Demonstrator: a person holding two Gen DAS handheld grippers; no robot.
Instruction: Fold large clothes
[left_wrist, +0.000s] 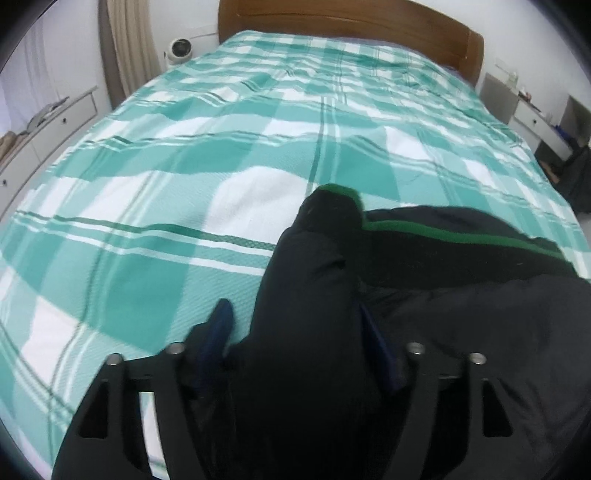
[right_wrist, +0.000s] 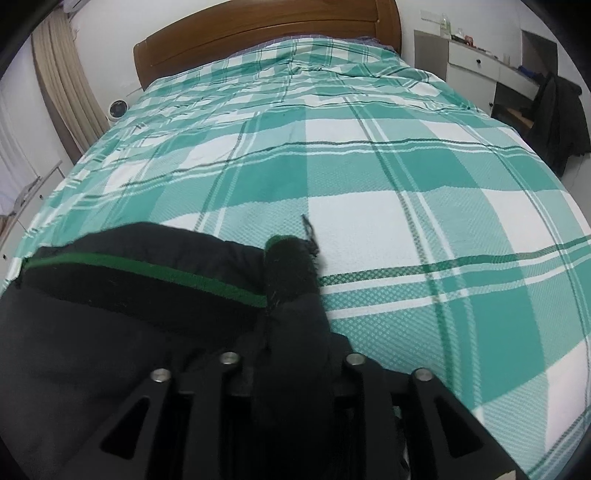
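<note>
A large black garment with a green stripe along its ribbed hem lies on the near end of the bed. My left gripper is shut on the garment's left corner, which bulges up between the fingers. In the right wrist view the same garment spreads to the left. My right gripper is shut on its right corner, and the cloth hides the fingertips. Both corners are held just above the bed.
The bed carries a green and white checked cover and a wooden headboard. White drawers and a small fan stand to the left. A white desk and a chair with a dark coat stand to the right.
</note>
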